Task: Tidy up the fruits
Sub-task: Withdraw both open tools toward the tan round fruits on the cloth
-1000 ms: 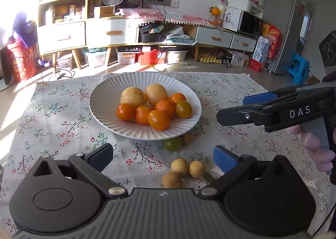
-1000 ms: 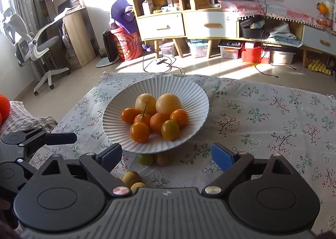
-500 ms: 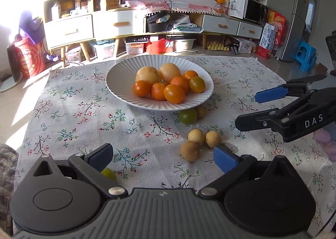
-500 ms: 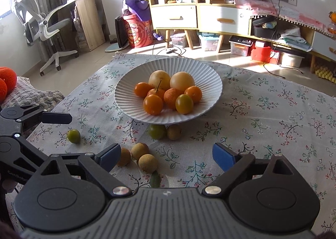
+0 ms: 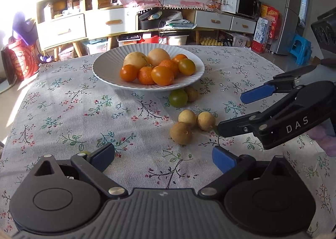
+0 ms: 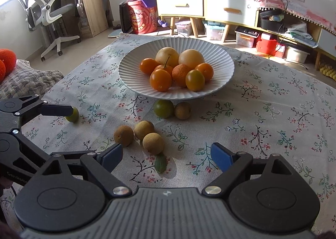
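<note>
A white ribbed plate (image 5: 105,68) (image 6: 130,70) on the floral tablecloth holds several orange fruits and two pale round ones. In front of it lie a green fruit (image 5: 178,97) (image 6: 163,108) and a brown one (image 6: 182,110). Three tan longans (image 5: 189,125) (image 6: 139,136) lie nearer. A small green fruit (image 6: 72,115) lies at the left, beside my left gripper's far finger. My left gripper (image 5: 162,155) is open and empty, low over the cloth. My right gripper (image 6: 167,155) is open and empty, just short of the longans; it also shows in the left wrist view (image 5: 237,112).
A green leaf (image 6: 160,164) lies on the cloth near the right gripper. The table's left edge runs beside a grey knitted cushion (image 6: 25,79). Cabinets, shelves (image 5: 63,18), a fan and an office chair (image 6: 44,12) stand behind the table.
Both grippers have drawn back from the plate and dropped lower over the cloth. The longans and the small green fruit have come into fuller view. Both stay open.
</note>
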`<state>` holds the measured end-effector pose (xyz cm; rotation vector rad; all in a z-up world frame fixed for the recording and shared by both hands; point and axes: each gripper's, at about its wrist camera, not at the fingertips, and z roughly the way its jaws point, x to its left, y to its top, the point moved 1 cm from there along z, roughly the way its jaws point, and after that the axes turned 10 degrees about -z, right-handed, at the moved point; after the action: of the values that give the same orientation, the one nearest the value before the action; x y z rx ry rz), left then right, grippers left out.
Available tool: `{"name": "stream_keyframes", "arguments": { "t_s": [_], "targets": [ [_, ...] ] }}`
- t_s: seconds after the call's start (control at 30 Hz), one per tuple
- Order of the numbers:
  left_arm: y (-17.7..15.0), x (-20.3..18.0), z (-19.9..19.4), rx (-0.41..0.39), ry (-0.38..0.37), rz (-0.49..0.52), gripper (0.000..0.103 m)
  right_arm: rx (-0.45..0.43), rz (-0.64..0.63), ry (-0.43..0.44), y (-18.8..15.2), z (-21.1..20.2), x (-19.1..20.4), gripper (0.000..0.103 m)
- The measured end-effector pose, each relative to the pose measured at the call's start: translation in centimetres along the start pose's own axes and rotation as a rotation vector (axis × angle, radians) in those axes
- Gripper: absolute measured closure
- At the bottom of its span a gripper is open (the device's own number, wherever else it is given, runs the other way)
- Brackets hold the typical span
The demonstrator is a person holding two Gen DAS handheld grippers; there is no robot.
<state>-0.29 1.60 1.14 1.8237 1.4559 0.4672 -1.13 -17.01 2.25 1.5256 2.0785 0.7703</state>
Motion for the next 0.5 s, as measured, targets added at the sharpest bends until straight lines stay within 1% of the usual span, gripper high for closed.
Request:
{"name": "stream_keyframes", "arguments": {
  "t_s": [0.07,0.13,0.2,0.3,0.37,0.4,0.47,0.5],
  "targets": [
    [-0.2,-0.5,0.6,0.008,-0.016,0.022,0.021,0.009,0.0,0.0,-0.2,0.0,0.0,0.017],
    [-0.3,-0.7,1.3,0.017,-0.028,0.031,0.029,0.01,0.01,0.0,-0.2,-0.1,-0.3,0.018],
    [-0.2,-0.7,1.9,0.02,-0.034,0.027,0.034,0.009,0.02,-0.002,-0.3,-0.2,-0.6,0.018],
    [0.0,-1.1,2.3,0.002,-0.035,0.031,0.041,0.013,0.029,-0.008,-0.4,-0.1,-0.9,0.018],
    [0.2,-1.2,2.6,-0.005,-0.037,0.038,0.048,0.017,0.032,-0.011,-0.5,0.0,-1.0,0.019],
    [0.3,-1.3,2.7,-0.007,-0.037,0.04,0.05,0.018,0.033,-0.011,-0.6,0.0,-1.1,0.019],
    [0.5,-1.3,2.8,-0.011,-0.036,0.04,0.059,0.02,0.034,-0.013,-0.7,0.0,-1.2,0.019],
    [0.6,-1.3,2.9,-0.013,-0.035,0.038,0.061,0.021,0.035,-0.014,-0.7,0.1,-1.3,0.02]
  ]
}}
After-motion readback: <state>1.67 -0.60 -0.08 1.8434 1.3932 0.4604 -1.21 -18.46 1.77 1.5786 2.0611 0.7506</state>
